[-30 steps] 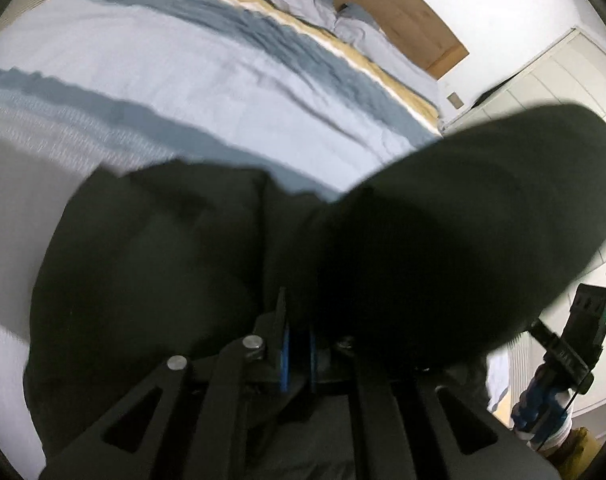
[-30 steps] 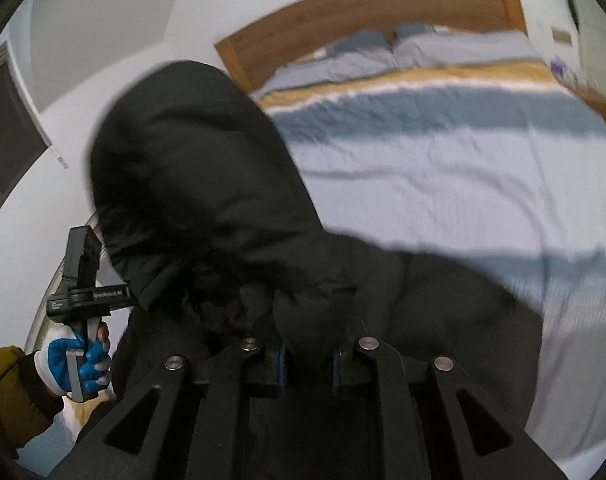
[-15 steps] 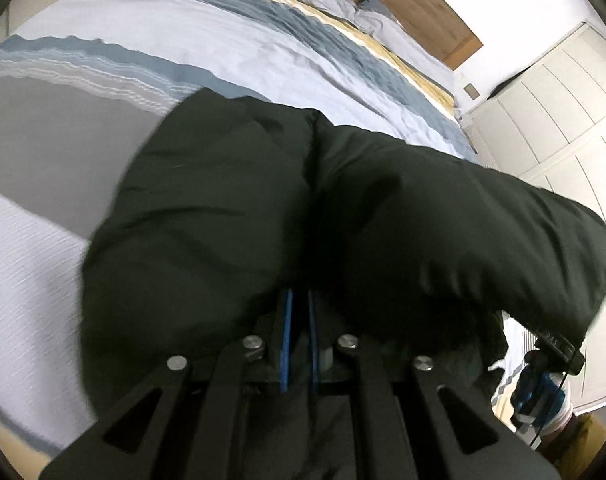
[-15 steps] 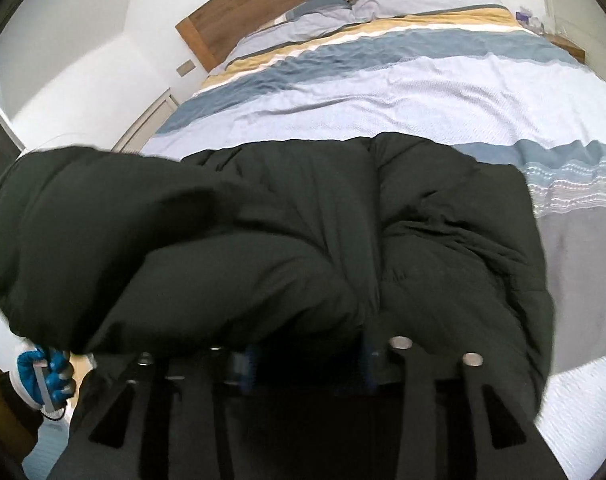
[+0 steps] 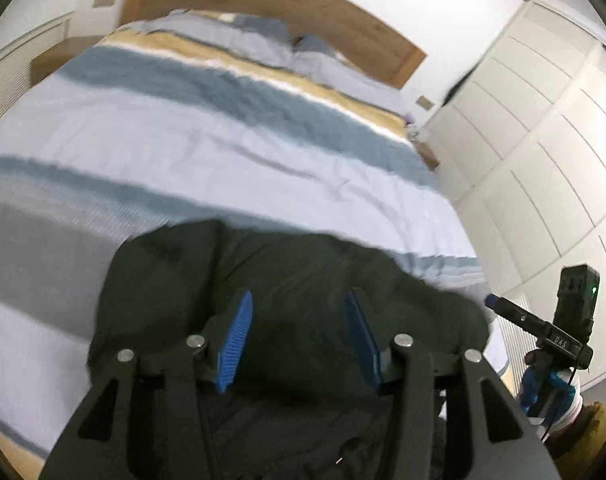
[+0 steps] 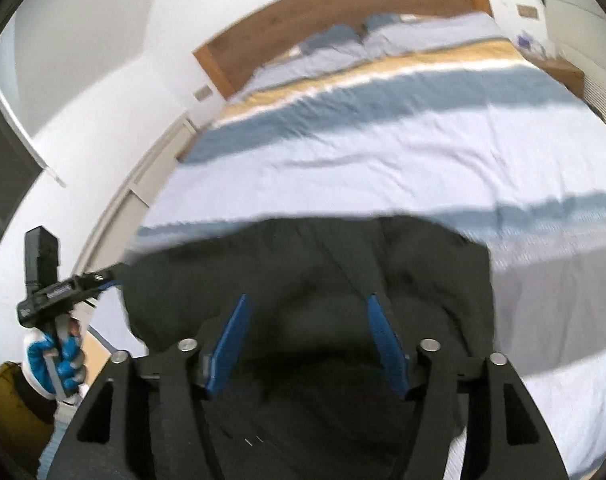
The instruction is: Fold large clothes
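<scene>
With both my left tongs (image 5: 297,340) and right tongs (image 6: 309,344) spread apart, the black padded jacket (image 5: 295,280) lies on the bed (image 5: 223,160); soft, bulky, springy, best gripped at its hems.

Premises: a home bedroom. Evidence: a made double bed (image 5: 231,148) with striped bedding fills mid-frame, wooden headboard (image 5: 303,12) and pillows (image 5: 255,40) at top, panelled white wardrobe (image 5: 543,152) at right.
</scene>
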Motion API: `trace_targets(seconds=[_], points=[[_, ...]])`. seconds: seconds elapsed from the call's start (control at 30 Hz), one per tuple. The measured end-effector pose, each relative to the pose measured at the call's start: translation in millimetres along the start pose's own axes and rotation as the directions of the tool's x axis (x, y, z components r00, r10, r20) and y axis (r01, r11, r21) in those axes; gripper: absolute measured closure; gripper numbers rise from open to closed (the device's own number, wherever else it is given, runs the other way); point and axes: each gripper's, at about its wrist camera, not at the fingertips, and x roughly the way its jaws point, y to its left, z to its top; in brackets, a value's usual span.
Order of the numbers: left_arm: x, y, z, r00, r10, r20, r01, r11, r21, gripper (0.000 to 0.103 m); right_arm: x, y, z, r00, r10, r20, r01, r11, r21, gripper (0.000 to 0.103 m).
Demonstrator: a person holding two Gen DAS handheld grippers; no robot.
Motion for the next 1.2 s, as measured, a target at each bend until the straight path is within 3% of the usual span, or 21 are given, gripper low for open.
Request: trace_targets(seconds=[0.17,0.27,0.37,0.53,0.63,0.77,0.93,1.2], points=[[20.3,-35.4,19.2,1.000,0.002,-0.006,-0.001,0.995,0.097,0.051,19.4,42.6,31.2,0.998,0.062,0.009,-0.062,0.996,-0.068,0.030],[39.8,-45.9,12.5,0.999,-0.005,-0.043,0.010,0.992,0.124,0.051,41.7,65.4,19.5,0.997,0.061,-0.041,-0.065,0.991,-0.114,0.026],[58.6,-43.2,-16.1,0.996,0.035,-0.076,-0.021,0.984,0.176,0.051,60.0,71.0,-2.6,0.994,0.040,-0.102,-0.056,0.984,-0.168,0.025],[92.4,-14.3,-77.6,0.980,0.130,-0.147,-0.096,0.972,0.216,0.051,86.1,56.8,-52.2,0.977,-0.064,-0.202,0.010,0.966,-0.258,0.022],[105.4,-0.9,-100.2,0.978,0.158,-0.139,-0.127,0.969,0.212,0.051,105.0,43.2,-79.6,0.958,-0.160,-0.239,0.076,0.942,-0.328,0.022],[124.2,-0.1,-110.0,0.975,0.190,-0.112,-0.160,0.958,0.236,0.051,130.1,24.0,-100.8,0.942,-0.231,-0.242,0.135,0.924,-0.357,0.022],[157.2,10.4,-114.0,0.967,0.225,-0.121,-0.193,0.953,0.232,0.051,152.0,11.5,-108.6,0.933,-0.262,-0.249,0.164,0.921,-0.355,0.021],[145.4,5.4,-121.9,0.963,0.247,-0.104,-0.220,0.950,0.220,0.051,147.0,11.0,-109.5,0.926,-0.275,-0.260,0.171,0.917,-0.361,0.021]])
